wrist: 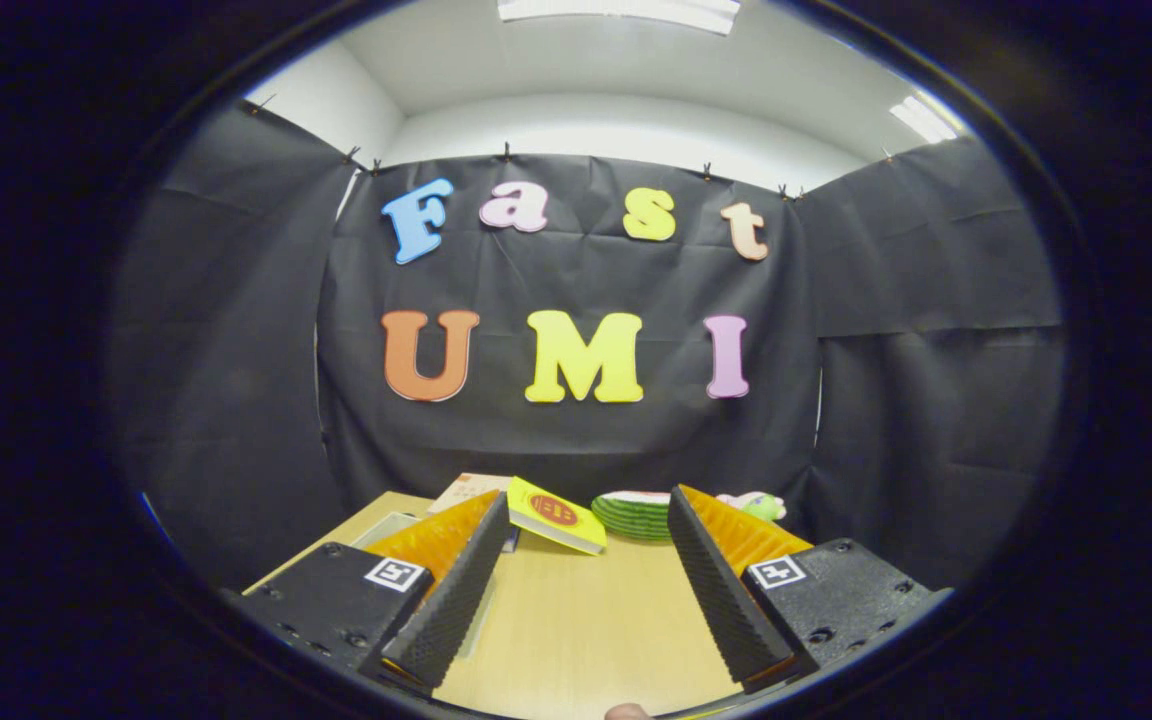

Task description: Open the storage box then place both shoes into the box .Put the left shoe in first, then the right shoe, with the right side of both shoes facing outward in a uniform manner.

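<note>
Your gripper (pixel 586 560) fingers stand apart over bare table (pixel 576 640); just beyond them only a yellow box (pixel 556 515), lid down.

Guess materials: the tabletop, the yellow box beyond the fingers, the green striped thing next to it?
Tabletop: looks like light wood or wood-look laminate, matte, faint grain. Yellow box: probably printed cardboard, flat panels with crisp edges, slight sheen. Green striped thing: ridged bands, maybe plastic or fabric; too small to tell. Gripper open, nothing between its fingers.

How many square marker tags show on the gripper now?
2. One marker tag on the left finger mount, the other on the right; more may be hidden. The gripper has jaws open over bare table.
</note>
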